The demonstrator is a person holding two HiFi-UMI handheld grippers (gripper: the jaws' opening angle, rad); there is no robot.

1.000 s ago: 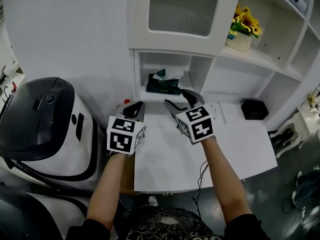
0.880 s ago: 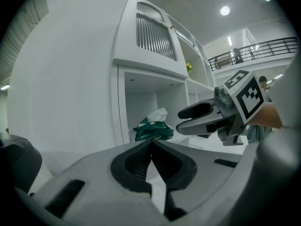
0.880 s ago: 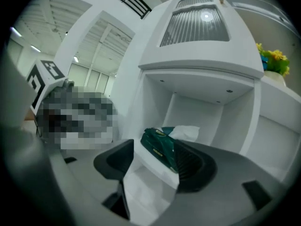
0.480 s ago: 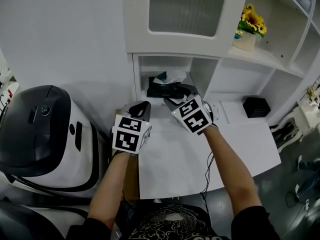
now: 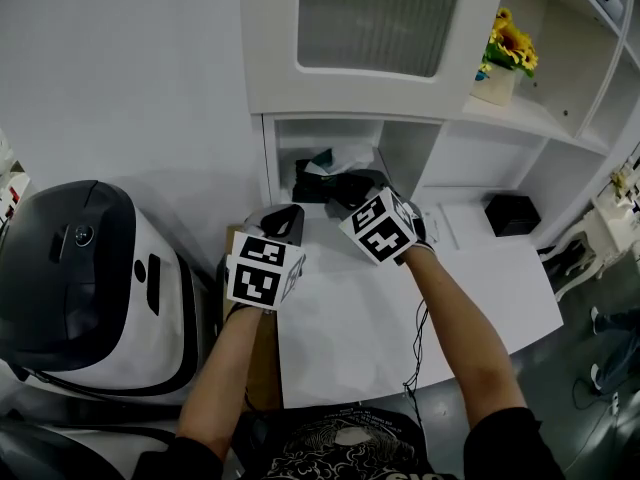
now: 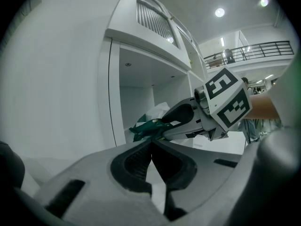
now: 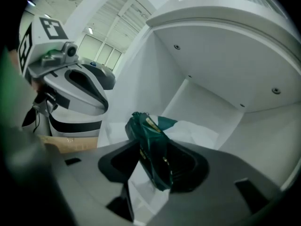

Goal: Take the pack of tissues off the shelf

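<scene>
The pack of tissues [image 5: 322, 182] is dark green with white tissue sticking out, and lies in the low open shelf compartment [image 5: 285, 148]. My right gripper [image 5: 352, 192] reaches into that compartment, rolled to one side. Its jaws have just been closing, and the pack [image 7: 150, 149] now stands pinched between the pads. From the left gripper view the right gripper [image 6: 164, 125] grips the pack's [image 6: 145, 127] crinkled end. My left gripper [image 5: 287, 218] hovers just in front of the shelf, left of the right one. Its [image 6: 151, 145] tips meet with nothing between them.
A large white machine with a dark top [image 5: 80, 268] stands at the left. A white table [image 5: 450, 308] spreads in front of the shelves, with a black box [image 5: 510, 214] at its back right. A pot of yellow flowers [image 5: 505, 58] sits on a higher shelf.
Both grippers have moved forward toward the shelf. The right one has rolled and gone into the compartment, and its jaws have closed round the pack of tissues.
</scene>
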